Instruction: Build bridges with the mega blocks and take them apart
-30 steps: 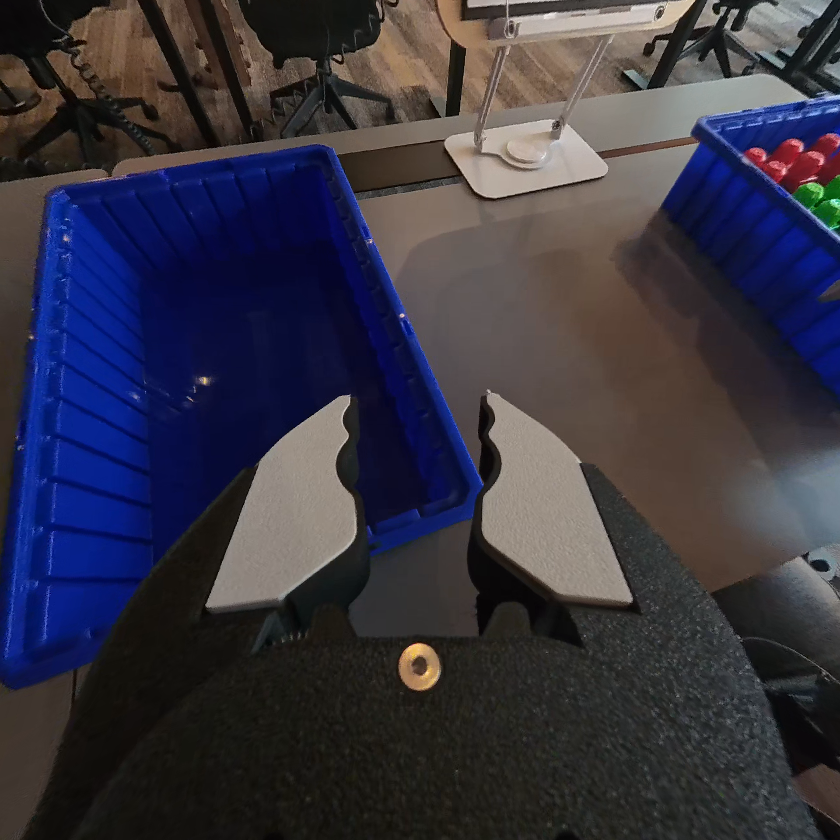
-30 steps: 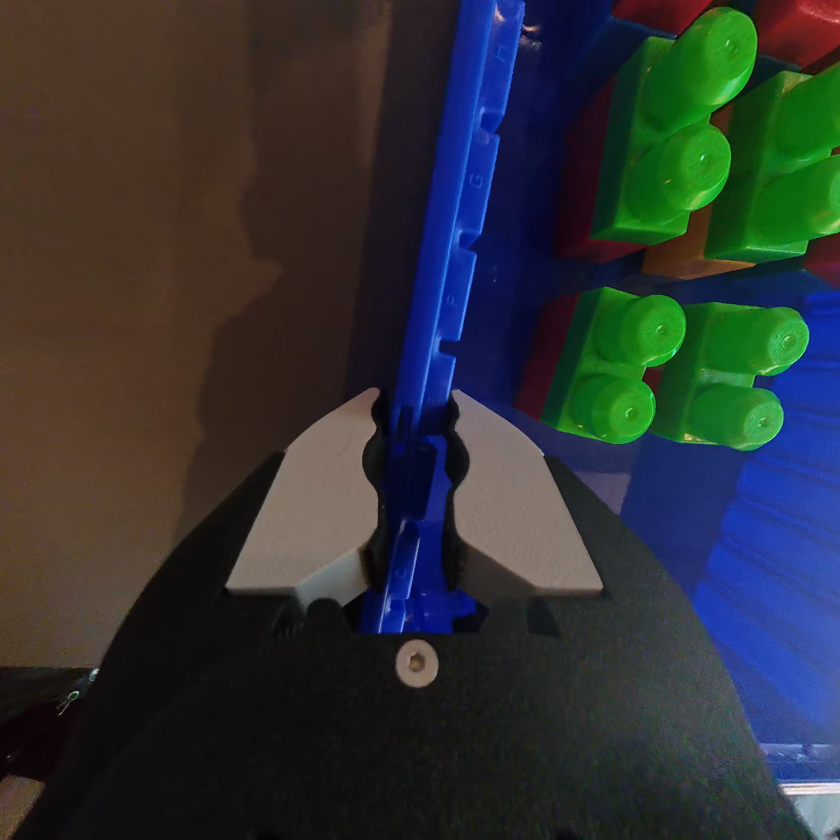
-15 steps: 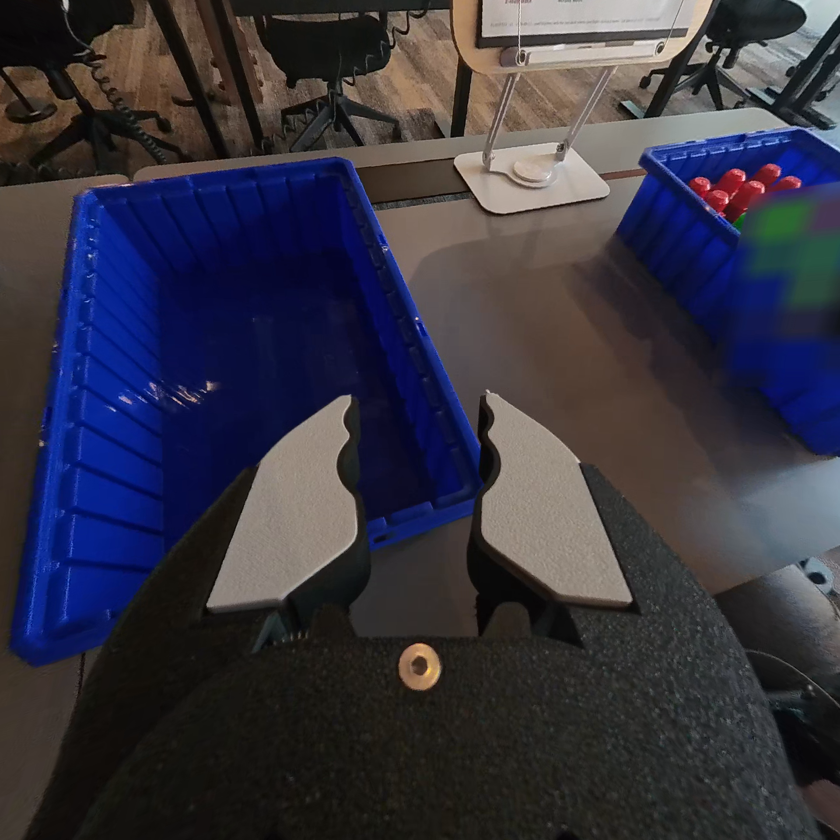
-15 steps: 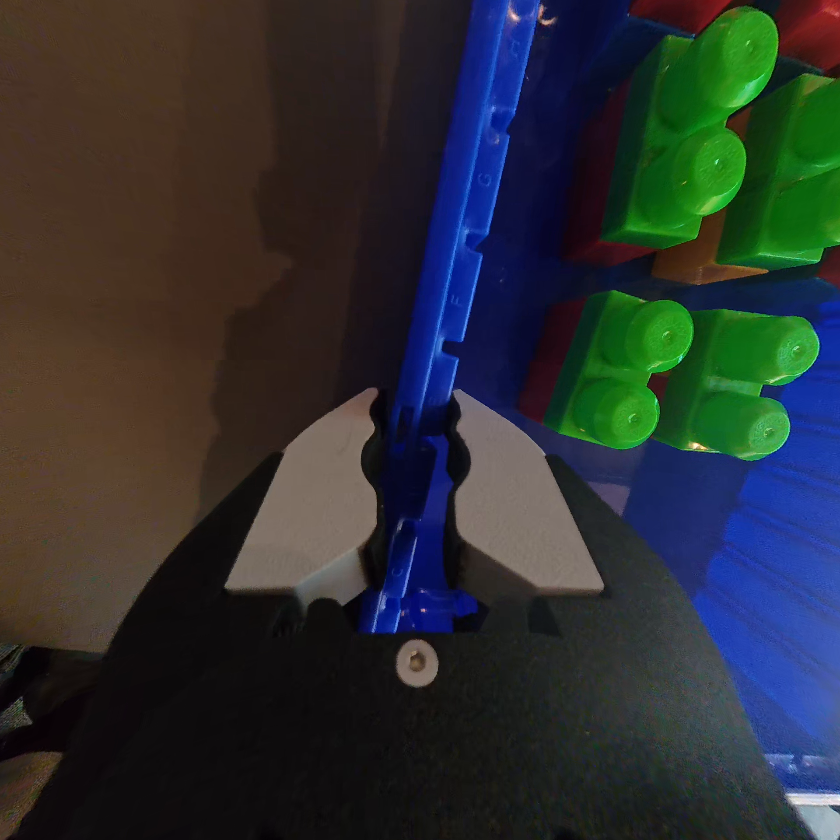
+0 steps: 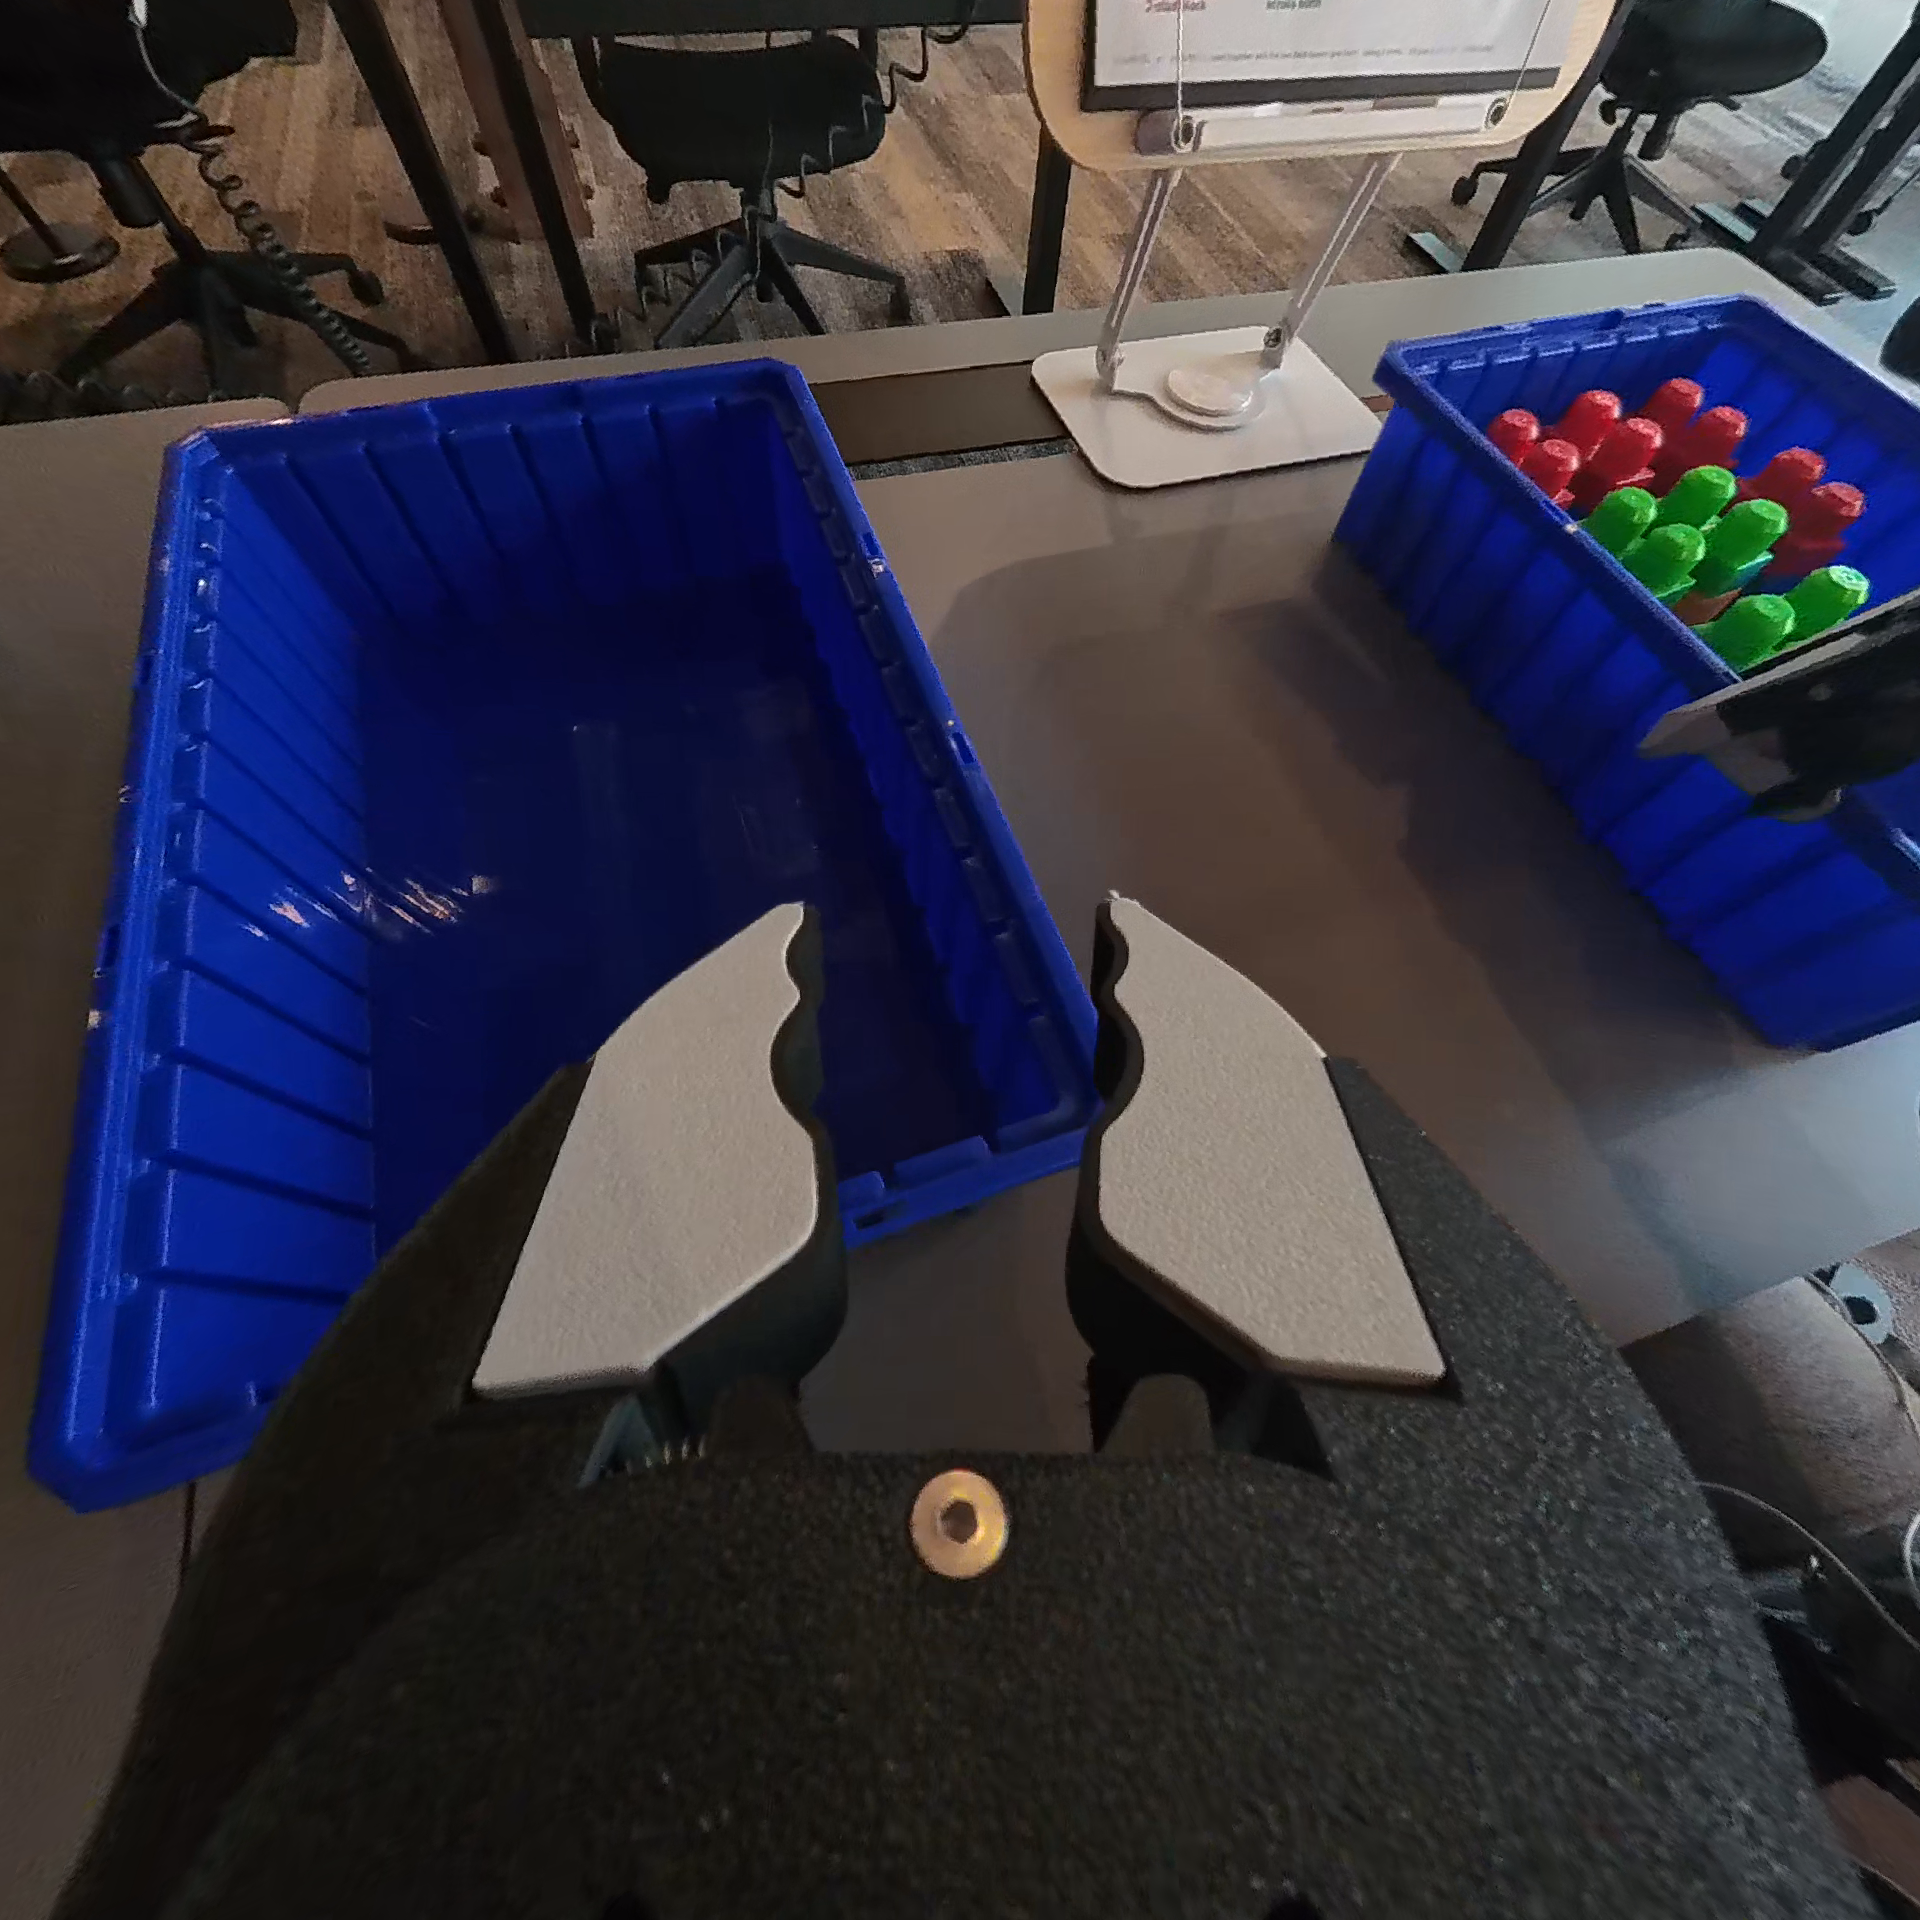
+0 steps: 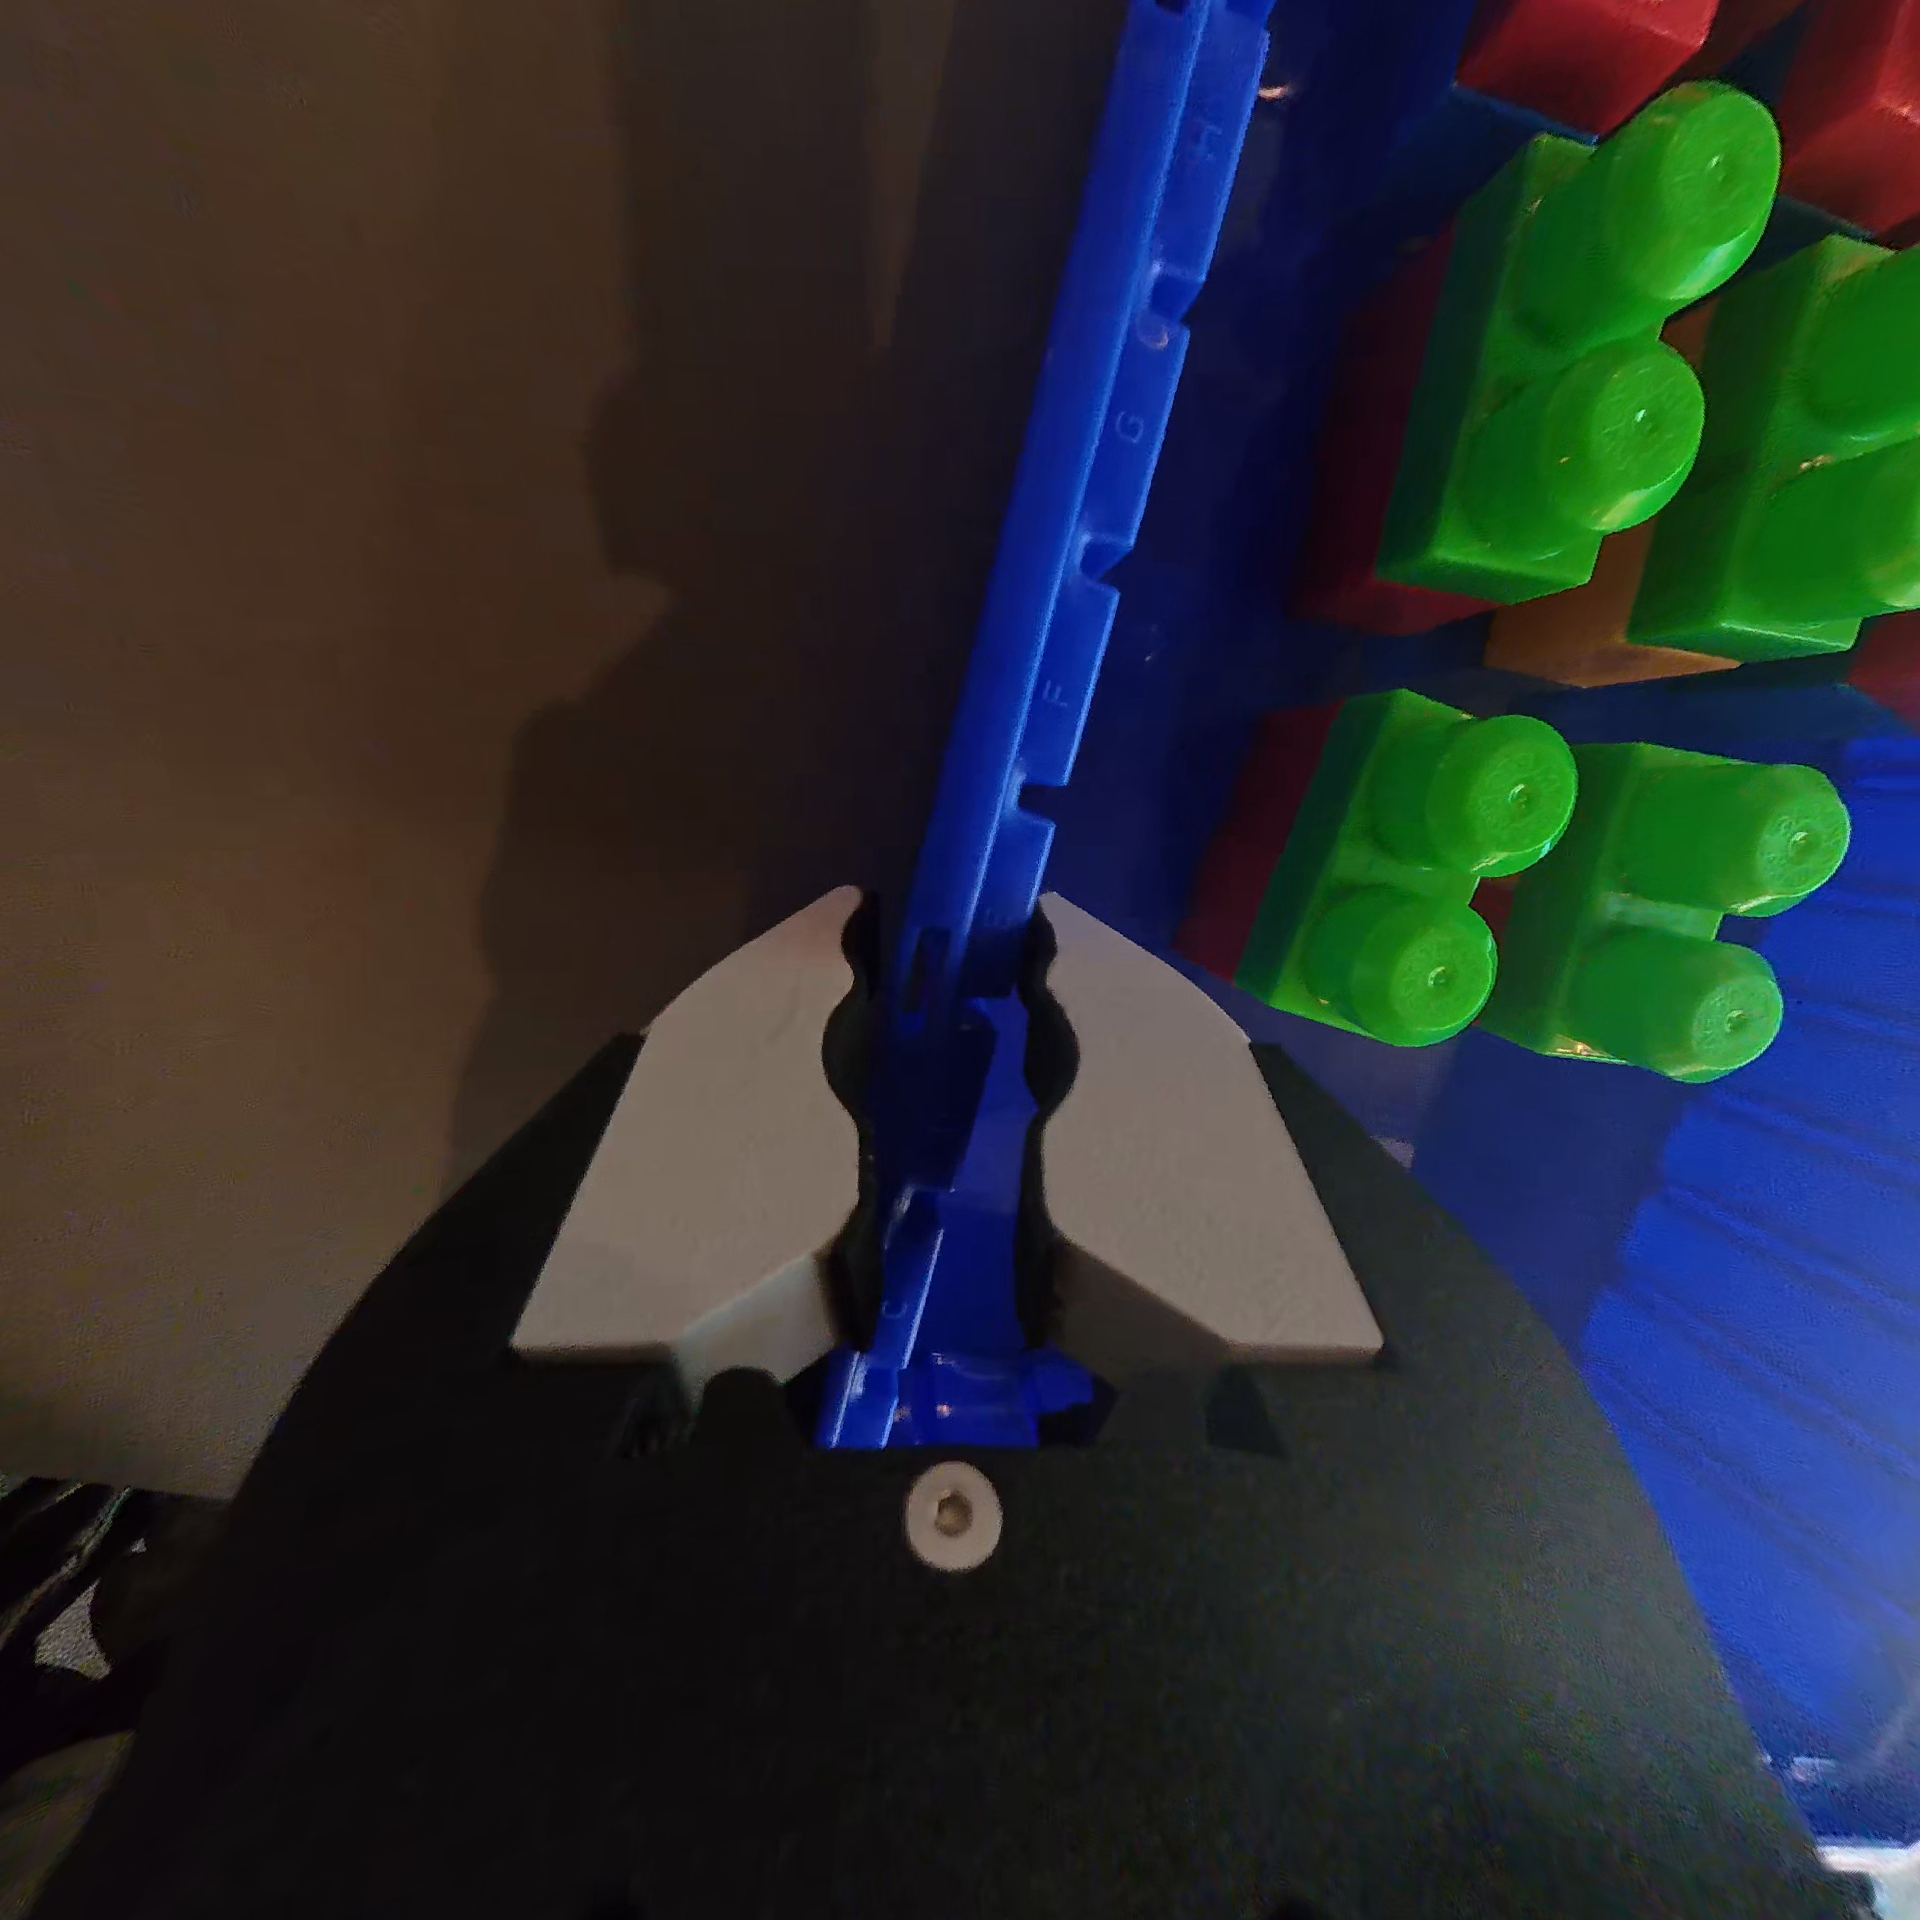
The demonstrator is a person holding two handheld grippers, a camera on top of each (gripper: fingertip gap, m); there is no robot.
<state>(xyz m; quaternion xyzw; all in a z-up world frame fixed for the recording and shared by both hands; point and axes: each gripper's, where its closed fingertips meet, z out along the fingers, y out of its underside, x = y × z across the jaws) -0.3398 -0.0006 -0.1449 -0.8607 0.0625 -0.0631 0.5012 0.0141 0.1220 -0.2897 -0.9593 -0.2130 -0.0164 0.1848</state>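
Observation:
My left gripper (image 5: 954,914) is open and empty, above the near right corner of an empty blue bin (image 5: 260,935). A second blue bin (image 5: 1538,665) at the right holds red blocks (image 5: 1590,436) and green blocks (image 5: 1673,540). My right gripper (image 6: 948,904) is shut on that bin's left wall (image 6: 1091,582); it also shows in the left wrist view (image 5: 1787,717) at the bin's rim. In the right wrist view the green blocks (image 6: 1558,416) and red blocks (image 6: 1579,42) lie inside the bin, with an orange block (image 6: 1579,629) under them.
The bins stand on a grey table (image 5: 1195,748). A white stand (image 5: 1205,405) holding a board stands at the table's far edge between the bins. Office chairs (image 5: 748,135) and desk legs are on the wooden floor beyond. The grippers' ends are close to 40 centimeters from one another.
The block bin has slid left, toward the table's middle, with my right gripper holding its wall. The left gripper's view has pulled back and risen; it stays open.

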